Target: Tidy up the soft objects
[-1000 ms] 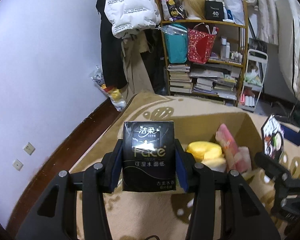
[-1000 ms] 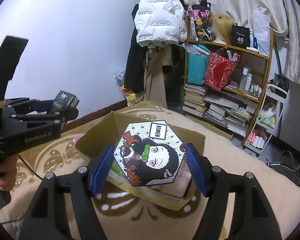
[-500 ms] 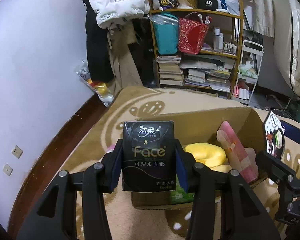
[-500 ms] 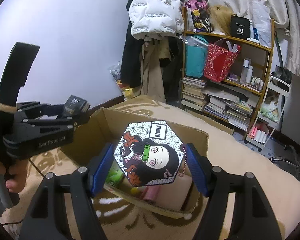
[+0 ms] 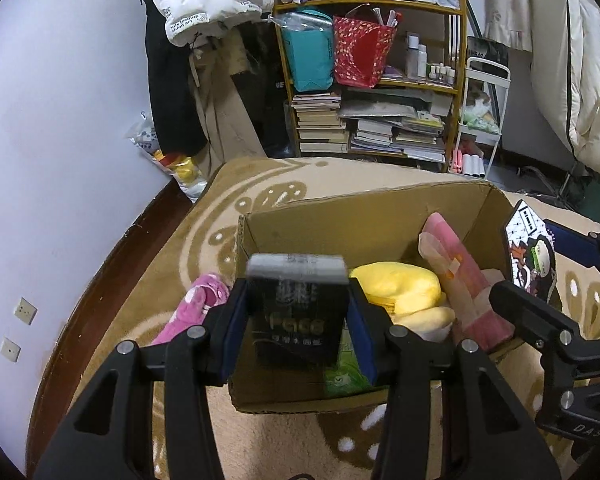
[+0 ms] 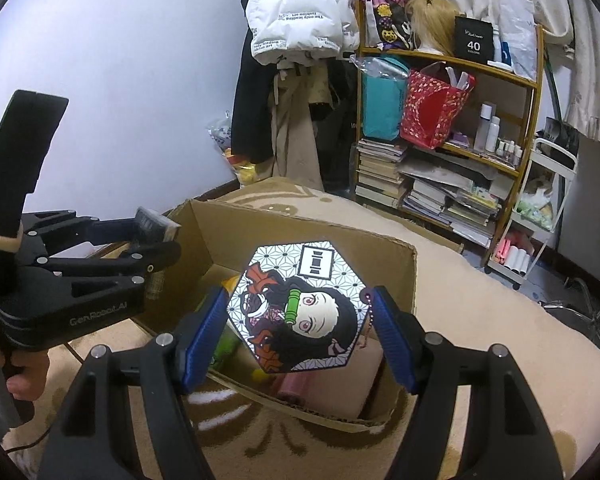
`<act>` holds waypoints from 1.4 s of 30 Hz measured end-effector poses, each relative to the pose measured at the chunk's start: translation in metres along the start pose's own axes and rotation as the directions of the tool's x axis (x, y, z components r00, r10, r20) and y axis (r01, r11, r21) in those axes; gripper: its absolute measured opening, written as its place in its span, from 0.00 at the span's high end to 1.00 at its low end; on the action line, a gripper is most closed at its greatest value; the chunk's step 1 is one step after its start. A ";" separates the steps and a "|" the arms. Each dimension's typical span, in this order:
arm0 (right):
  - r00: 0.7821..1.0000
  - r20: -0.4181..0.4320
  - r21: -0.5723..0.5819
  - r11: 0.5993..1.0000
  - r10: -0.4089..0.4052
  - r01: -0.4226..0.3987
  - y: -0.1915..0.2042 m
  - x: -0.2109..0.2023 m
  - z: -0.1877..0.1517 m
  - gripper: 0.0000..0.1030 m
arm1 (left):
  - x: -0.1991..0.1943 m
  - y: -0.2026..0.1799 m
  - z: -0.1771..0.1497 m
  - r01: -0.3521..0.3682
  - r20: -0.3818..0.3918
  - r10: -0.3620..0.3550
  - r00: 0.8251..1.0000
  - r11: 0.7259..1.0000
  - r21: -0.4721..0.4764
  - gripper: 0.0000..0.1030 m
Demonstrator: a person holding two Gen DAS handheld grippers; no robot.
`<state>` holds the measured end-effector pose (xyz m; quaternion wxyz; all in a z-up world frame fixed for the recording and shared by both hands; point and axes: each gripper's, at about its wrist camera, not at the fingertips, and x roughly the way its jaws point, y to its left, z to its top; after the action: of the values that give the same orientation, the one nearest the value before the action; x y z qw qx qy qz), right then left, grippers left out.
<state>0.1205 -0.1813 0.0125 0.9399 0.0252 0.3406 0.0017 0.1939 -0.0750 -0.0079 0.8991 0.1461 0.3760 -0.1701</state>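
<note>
My left gripper (image 5: 298,300) is shut on a black tissue pack (image 5: 296,320), held upright over the near left corner of an open cardboard box (image 5: 360,204). Inside the box lie a yellow plush (image 5: 396,288), a pink pack (image 5: 460,276) and a green pack (image 5: 344,372). My right gripper (image 6: 300,312) is shut on a flat hexagonal cartoon cushion (image 6: 296,308), hanging above the box (image 6: 300,222). The right wrist view shows the left gripper (image 6: 156,240) with its tissue pack (image 6: 154,222) at the box's left wall. The cushion (image 5: 530,256) appears edge-on at the box's right side.
The box stands on a beige patterned blanket (image 5: 260,440). A pink plush (image 5: 198,308) lies outside the box's left wall. Behind are a crowded bookshelf (image 5: 380,120), hanging coats (image 5: 204,4), a white cart (image 5: 480,128) and a bare wall (image 5: 60,120) on the left.
Both grippers have come down and closer to the box, each keeping its object. The tissue pack now shows its top face and looks blurred, and more of the box's inside is visible.
</note>
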 end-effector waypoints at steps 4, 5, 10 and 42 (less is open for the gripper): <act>1.000 0.001 0.002 1.000 -0.001 0.001 0.000 0.000 0.000 0.26 | -0.002 0.001 0.000 0.006 0.004 -0.006 1.000 1.000 -0.007 0.55; 1.000 0.001 0.004 1.000 0.002 -0.002 0.000 0.000 -0.001 0.26 | -0.003 0.001 0.000 0.007 0.009 -0.007 1.000 1.000 -0.008 0.55; 1.000 -0.007 0.003 1.000 0.002 -0.002 0.002 0.002 -0.001 0.26 | -0.006 0.002 0.002 0.002 0.016 -0.002 1.000 1.000 -0.004 0.55; 1.000 0.023 0.062 0.998 -0.004 0.003 -0.019 -0.019 0.007 0.00 | 0.012 0.138 -0.026 -0.061 0.058 0.077 0.995 0.970 -0.234 0.01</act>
<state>0.1100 -0.2010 0.0290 0.9425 0.0538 0.3296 -0.0109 0.2432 0.0573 -0.0159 0.9274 0.0474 0.3578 -0.0985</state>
